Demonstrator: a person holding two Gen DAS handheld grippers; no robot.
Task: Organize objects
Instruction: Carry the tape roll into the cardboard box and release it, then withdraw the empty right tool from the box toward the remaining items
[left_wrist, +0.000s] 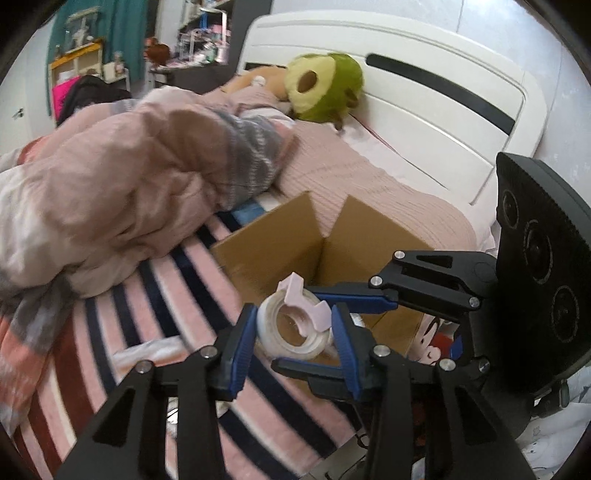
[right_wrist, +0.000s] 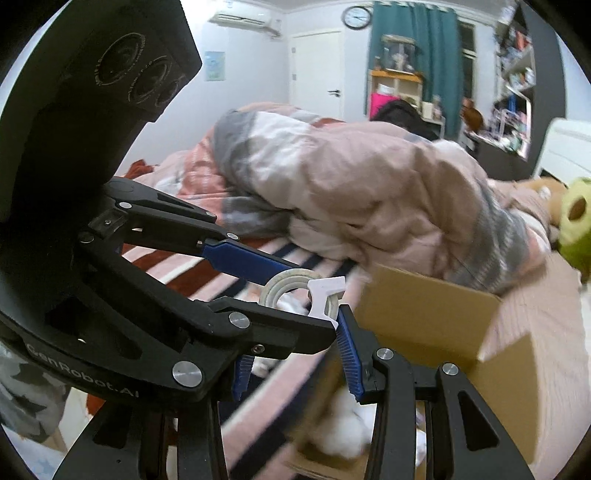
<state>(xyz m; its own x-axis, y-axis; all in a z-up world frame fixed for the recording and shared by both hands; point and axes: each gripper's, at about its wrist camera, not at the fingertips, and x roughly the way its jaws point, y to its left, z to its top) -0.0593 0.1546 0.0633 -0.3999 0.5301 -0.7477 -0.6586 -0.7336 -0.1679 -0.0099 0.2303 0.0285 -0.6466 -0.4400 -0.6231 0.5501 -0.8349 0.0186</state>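
Observation:
A small clear tape roll (left_wrist: 284, 334) with a pale pink dispenser clip sits between the blue pads of my left gripper (left_wrist: 294, 314), which is shut on it. My right gripper (left_wrist: 293, 328) comes in from the right, and its two fingers pinch the same roll from above and below. In the right wrist view the tape roll (right_wrist: 282, 290) hangs at the tips of my right gripper (right_wrist: 295, 314). The left gripper (right_wrist: 314, 295) crosses in front and hides one right pad. An open cardboard box (left_wrist: 273, 251) (right_wrist: 424, 310) stands on the bed just beyond the roll.
The box holds a white plush (right_wrist: 343, 432) and a cartoon-printed item (left_wrist: 428, 339). A bunched pink duvet (left_wrist: 129, 184) covers the bed's left and middle. An avocado plush (left_wrist: 321, 88) leans on the white headboard (left_wrist: 443, 110). A striped blanket (left_wrist: 147, 332) lies beneath.

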